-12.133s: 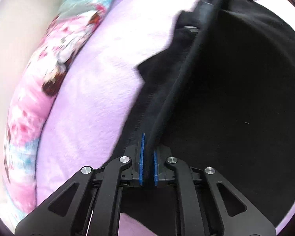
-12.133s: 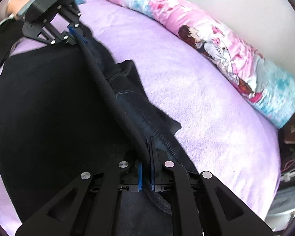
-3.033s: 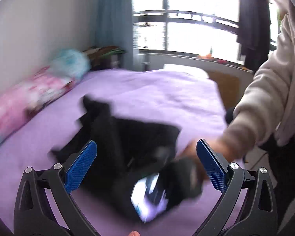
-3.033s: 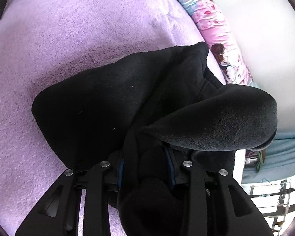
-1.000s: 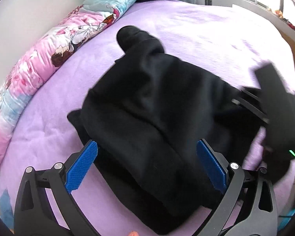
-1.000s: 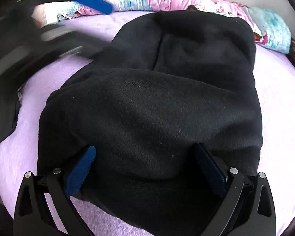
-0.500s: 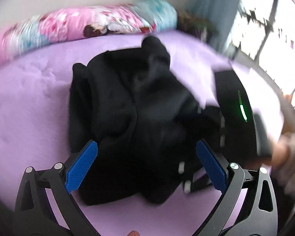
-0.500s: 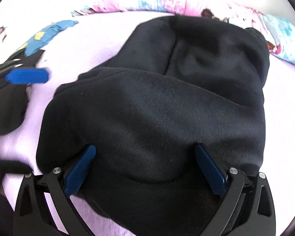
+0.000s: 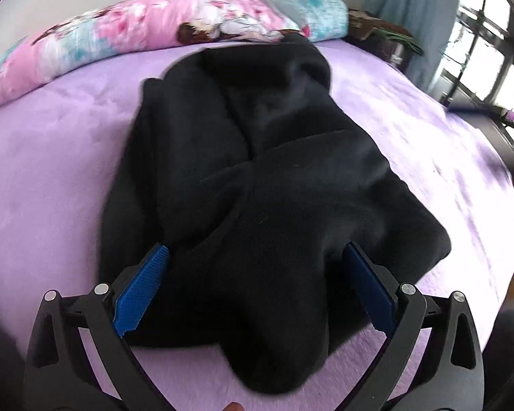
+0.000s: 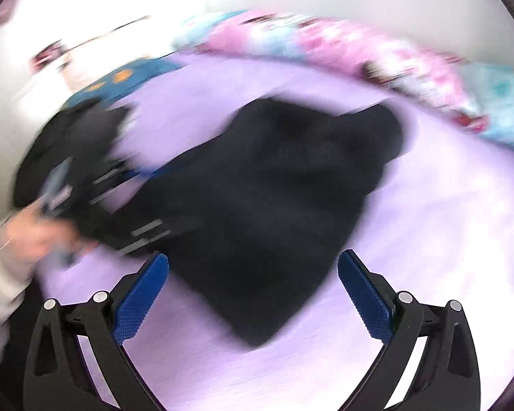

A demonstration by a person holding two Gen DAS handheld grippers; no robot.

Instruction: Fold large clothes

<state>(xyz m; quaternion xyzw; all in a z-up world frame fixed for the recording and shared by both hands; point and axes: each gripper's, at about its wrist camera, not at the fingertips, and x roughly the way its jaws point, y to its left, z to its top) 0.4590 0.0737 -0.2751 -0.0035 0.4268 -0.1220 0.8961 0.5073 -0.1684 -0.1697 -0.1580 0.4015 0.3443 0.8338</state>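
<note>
**Now folded, the black garment lies lengthwise ahead of the left tool**

Clearly the black garment (image 9: 257, 178) rests as a thick folded bundle on the purple bed (image 9: 51, 157), its long axis running from 6 o'clock, right at the left tool (image 9: 255, 282), up to 12 o'clock, where its far end nearly meets the pink-and-blue printed pillow (image 9: 161, 24). The left tool stands wide, empty, its blue pads flanking the near end of the bundle; whether they touch the cloth I cannot tell.

Seen from the blurred right wrist view, the right tool (image 10: 252, 289) is also wide and holds nothing, with the garment's near corner just ahead of it toward 12 o'clock. The person's hand (image 10: 34, 236) sits at 9 o'clock there.

By my judgement the left tool is nearer and squarely in line, so any final tidy falls to it.
</note>
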